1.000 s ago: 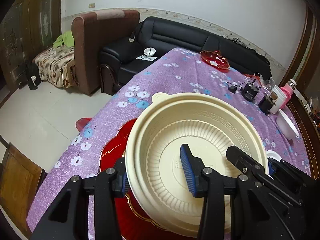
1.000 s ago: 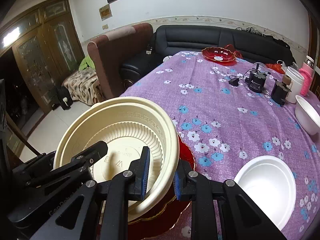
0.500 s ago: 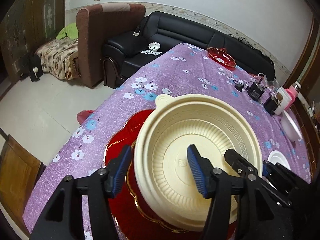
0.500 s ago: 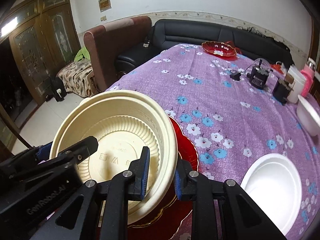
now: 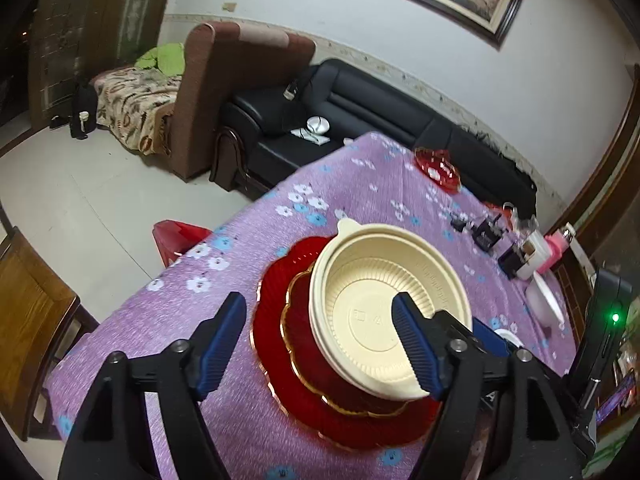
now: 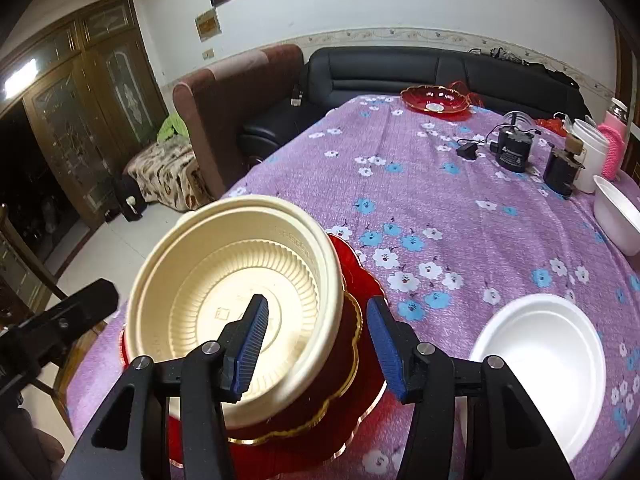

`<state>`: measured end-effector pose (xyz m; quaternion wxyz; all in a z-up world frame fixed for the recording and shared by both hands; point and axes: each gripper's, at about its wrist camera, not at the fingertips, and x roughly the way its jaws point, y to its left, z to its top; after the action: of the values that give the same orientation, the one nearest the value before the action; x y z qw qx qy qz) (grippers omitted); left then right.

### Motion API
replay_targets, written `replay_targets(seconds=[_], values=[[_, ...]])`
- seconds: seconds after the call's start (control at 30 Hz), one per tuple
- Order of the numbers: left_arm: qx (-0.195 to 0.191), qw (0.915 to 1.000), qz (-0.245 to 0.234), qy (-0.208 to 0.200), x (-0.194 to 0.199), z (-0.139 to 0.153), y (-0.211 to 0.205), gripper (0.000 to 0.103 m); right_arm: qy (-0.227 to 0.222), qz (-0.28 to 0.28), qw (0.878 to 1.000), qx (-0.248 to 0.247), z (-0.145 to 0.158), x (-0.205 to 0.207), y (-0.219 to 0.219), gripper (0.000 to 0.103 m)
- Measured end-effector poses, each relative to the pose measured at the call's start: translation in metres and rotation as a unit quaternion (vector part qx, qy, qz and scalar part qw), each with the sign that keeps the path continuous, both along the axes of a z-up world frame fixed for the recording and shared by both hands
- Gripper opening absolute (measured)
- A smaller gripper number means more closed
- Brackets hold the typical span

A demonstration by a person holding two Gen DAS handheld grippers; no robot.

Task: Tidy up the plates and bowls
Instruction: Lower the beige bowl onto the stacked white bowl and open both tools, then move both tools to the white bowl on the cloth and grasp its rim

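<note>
Sitting on the stacked red plates (image 5: 280, 332) near the tabletop's (image 5: 360, 184) left corner: cream plastic bowl (image 5: 384, 308), tab on its rim pointing away toward the sofa. Resting a bit off-centre, leaning over the plates' right side. Gold-edged smaller plate (image 6: 344, 380) lying on a bigger scalloped one.

Hovering just in front with the left hand-held gripper (image 5: 320, 340), blue pads spread wide apart, one out over the purple flowered cloth, the other overlapping the bowl's near rim in view, gripping nothing.

Straddling the bowl's right wall with the right hand-held gripper (image 6: 316, 336), fingers parted, one pad (image 6: 252, 340) inside the bowl, the other outside over the red plates. Not squeezing anything; can't tell whether the inner pad is touching.

Lying further right: white foam bowl (image 6: 540, 360), just beside the red stack. Tilting at the right edge, another white bowl (image 6: 616, 216). Sitting way back, a red dish (image 6: 434, 100), well apart from everything, plus black chargers (image 6: 512, 148) and a pink bottle (image 6: 612, 144).
</note>
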<state>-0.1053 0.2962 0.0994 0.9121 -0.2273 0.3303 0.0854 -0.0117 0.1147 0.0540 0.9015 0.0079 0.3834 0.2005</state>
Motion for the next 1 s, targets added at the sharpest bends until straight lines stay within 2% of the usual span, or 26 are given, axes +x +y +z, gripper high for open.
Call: replay_targets(seconds=[0.07,0.13,0.2,0.23,0.37,0.53,0.7,0.87,1.0], values=[[0.013,0.9997,0.016,-0.009,-0.010,0.005,-0.002,0.075,-0.005,0.001,1.000,0.009,0.005,-0.008,-0.008,0.056],[0.051,0.9972,0.051,-0.017,-0.022,0.012,-0.006,0.078,-0.011,0.001,1.000,0.017,0.010,-0.018,-0.018,0.057],[0.090,0.9918,0.086,-0.029,-0.032,0.019,-0.012,0.092,-0.019,0.000,1.000,0.024,0.015,-0.029,-0.032,0.057],[0.104,0.9892,0.098,-0.036,-0.037,0.022,-0.013,0.094,-0.025,-0.004,0.999,0.028,0.018,-0.035,-0.043,0.058],[0.136,0.9819,0.110,-0.072,-0.054,0.036,-0.026,0.099,-0.041,-0.032,0.998,0.037,0.026,-0.050,-0.085,0.061],[0.147,0.9815,0.086,-0.089,-0.058,0.043,-0.049,0.103,-0.052,-0.095,0.993,0.047,0.031,-0.061,-0.154,0.063],[0.146,0.9857,0.050,-0.067,-0.045,0.037,-0.076,0.103,-0.037,-0.152,0.986,0.049,0.020,-0.066,-0.213,0.064],[0.161,0.9847,0.001,-0.067,-0.041,0.036,-0.113,0.103,-0.021,-0.177,0.981,0.069,0.008,-0.068,-0.247,0.064],[0.173,0.9809,-0.063,-0.063,-0.035,0.033,-0.153,0.103,-0.015,-0.179,0.981,0.079,0.000,-0.058,-0.256,0.064]])
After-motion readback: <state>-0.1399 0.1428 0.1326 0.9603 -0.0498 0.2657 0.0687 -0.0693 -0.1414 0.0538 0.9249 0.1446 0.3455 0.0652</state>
